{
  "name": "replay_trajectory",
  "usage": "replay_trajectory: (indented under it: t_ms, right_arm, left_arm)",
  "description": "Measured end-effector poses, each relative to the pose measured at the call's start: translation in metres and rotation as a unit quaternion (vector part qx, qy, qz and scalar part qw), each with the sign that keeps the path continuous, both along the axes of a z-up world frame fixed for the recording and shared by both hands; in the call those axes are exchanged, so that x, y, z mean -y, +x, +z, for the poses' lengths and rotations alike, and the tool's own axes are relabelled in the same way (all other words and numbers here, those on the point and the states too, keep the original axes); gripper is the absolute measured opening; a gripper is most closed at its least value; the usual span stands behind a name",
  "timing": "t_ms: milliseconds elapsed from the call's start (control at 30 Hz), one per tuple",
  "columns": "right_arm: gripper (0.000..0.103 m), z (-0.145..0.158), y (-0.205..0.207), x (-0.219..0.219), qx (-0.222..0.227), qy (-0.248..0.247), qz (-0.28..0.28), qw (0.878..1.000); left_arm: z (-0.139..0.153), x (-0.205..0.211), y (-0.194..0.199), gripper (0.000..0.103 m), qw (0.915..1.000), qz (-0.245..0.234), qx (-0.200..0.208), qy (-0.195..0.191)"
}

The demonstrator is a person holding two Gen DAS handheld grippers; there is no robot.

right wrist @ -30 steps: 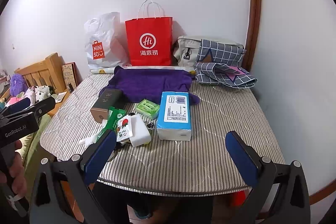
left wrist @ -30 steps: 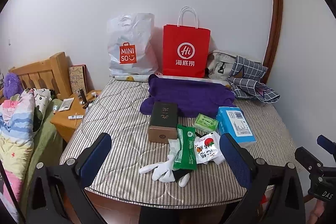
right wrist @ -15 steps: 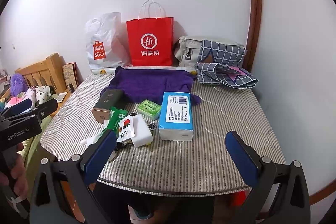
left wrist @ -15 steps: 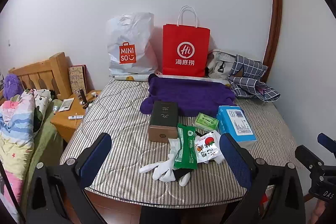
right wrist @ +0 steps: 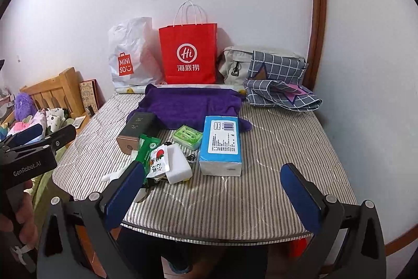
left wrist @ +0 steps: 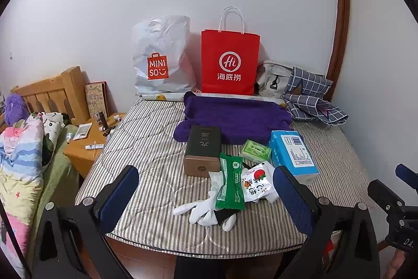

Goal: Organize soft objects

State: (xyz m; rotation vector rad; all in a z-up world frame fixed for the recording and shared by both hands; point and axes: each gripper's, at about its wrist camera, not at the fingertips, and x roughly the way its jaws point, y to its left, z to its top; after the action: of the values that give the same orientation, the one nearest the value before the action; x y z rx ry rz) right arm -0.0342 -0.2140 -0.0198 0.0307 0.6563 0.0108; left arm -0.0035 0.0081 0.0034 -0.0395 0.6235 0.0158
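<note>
So, both grippers just hanging at the near edge of the striped table [left wrist: 146, 137], nothing held. Left gripper [left wrist: 206, 198] spread wide, blue pads framing the pile of soft stuff up front; right gripper [right wrist: 213, 184] spread wide too, over bare striped cloth near the front edge. Pile-wise: white gloves [left wrist: 201, 211] closest to the edge, green packet [left wrist: 230, 182] lying across them, white snack pouch [left wrist: 256, 183] with a red fruit print just beside it on the right, partly over a white block [right wrist: 179, 165]. Behind those, dark box [left wrist: 203, 148] with a gold end face, small green cassette-print pack [left wrist: 257, 149], and blue tissue pack [right wrist: 222, 143] lying flat, all close together. Purple towel [left wrist: 235, 117] spread mid-table, touching the dark box and tissue pack at its near edge. Along the wall: white MINISO bag [left wrist: 162, 56], red paper bag [left wrist: 230, 62] standing upright, grey pouch [right wrist: 235, 64], and checked cloth [right wrist: 279, 85] bunched at the far right corner. Off to the left, wooden headboard [left wrist: 49, 90] and a nightstand [left wrist: 86, 145] with small bits on it.
</note>
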Motion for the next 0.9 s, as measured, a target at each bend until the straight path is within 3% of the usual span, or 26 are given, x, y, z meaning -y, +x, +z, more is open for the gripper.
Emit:
replay_trajectory:
  t_ms: [900]
  right_arm:
    - [0.102,-0.0045,-0.0038,-0.0060,-0.001,0.001,0.009,1.000]
  left_arm:
    - [0.0009,0.0051,0.0003,0.103,1.0000,0.000,-0.002,0.002]
